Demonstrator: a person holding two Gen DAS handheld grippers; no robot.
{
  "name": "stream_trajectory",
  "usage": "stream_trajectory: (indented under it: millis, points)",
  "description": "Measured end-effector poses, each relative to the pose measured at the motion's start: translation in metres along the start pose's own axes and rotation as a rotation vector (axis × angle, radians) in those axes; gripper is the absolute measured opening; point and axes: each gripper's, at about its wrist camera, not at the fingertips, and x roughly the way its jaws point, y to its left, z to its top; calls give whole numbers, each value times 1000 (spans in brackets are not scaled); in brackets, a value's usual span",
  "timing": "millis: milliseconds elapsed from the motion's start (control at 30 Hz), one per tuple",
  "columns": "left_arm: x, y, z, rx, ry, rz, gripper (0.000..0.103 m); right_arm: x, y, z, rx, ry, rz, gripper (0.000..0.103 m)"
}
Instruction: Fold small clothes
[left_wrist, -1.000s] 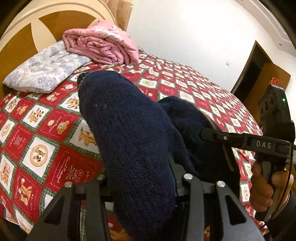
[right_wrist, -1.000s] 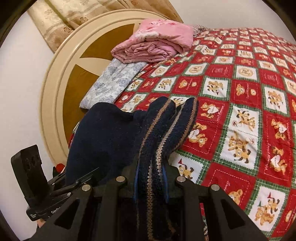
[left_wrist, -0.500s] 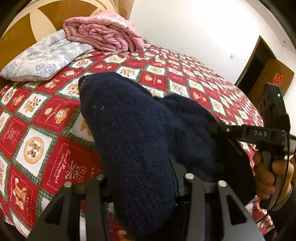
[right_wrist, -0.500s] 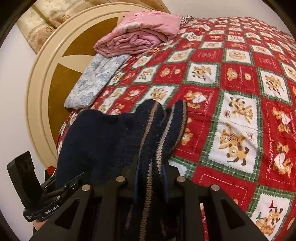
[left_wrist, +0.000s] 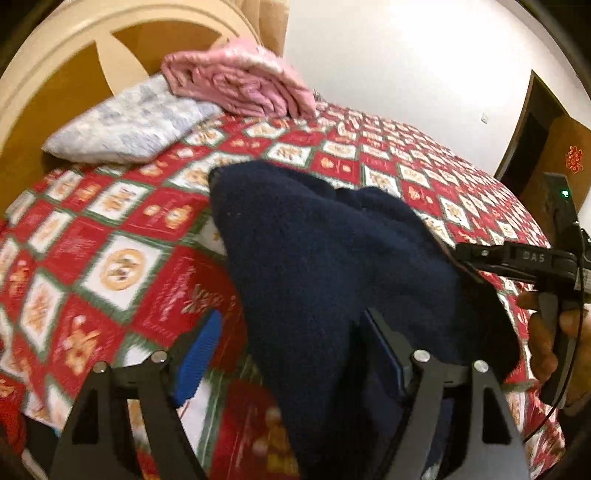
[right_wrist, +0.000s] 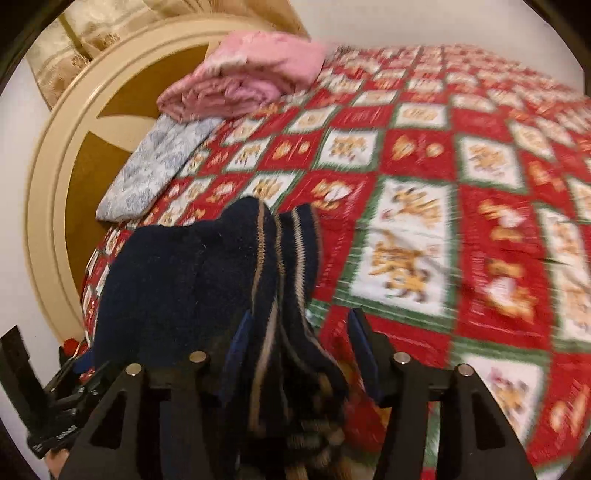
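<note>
A: What about the left gripper (left_wrist: 291, 343)?
B: Fingers spread apart, the navy sweater (left_wrist: 332, 266) draped between them on the red quilt (left_wrist: 122, 266).
A: And the right gripper (right_wrist: 299, 350)?
B: Spread too; the sweater's striped edge (right_wrist: 280, 266) lies loose between.

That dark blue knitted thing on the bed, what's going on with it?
A person is folding a small navy knitted garment on the red patchwork bedspread, with hand-held tongs in each hand. The left tongs and right tongs both stand open, with the garment bunched between their fingers rather than clamped. Its striped edge sits at the right tongs. A pink blanket and a pillow lie near the headboard.
</note>
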Motion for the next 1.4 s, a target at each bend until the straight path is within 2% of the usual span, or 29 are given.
stream_trajectory:
  millis: [233,467,600,700,733,767,833,1133,1400]
  points:
    - [-53,-21,-21,2,-56,-4,80,-75,23,-43,-80,-72,-35,61]
    - [-109,-43,-35,6,-140,-18,80,-161,59,-94,-132,-211,-77,62]
    - [-137,-53,-39,18,-197,-32,89,-214,80,-127,-187,-320,-91,63]
    - [-155,-60,-41,34,-239,-43,90,-245,89,-147,-208,-393,-107,70]
    - [-160,-62,-40,38,-252,-50,94,-253,92,-152,-209,-415,-110,71]
    - [-165,-64,-40,39,-266,-51,99,-260,94,-156,-209,-429,-110,71]
    - [-174,-67,-41,36,-295,-56,101,-269,98,-162,-217,-441,-109,71]
    - [-198,-74,-42,61,-361,-51,101,-294,109,-173,-235,-485,-119,71]
    - [-209,-74,-41,55,-381,-60,101,-299,117,-178,-247,-493,-125,71]
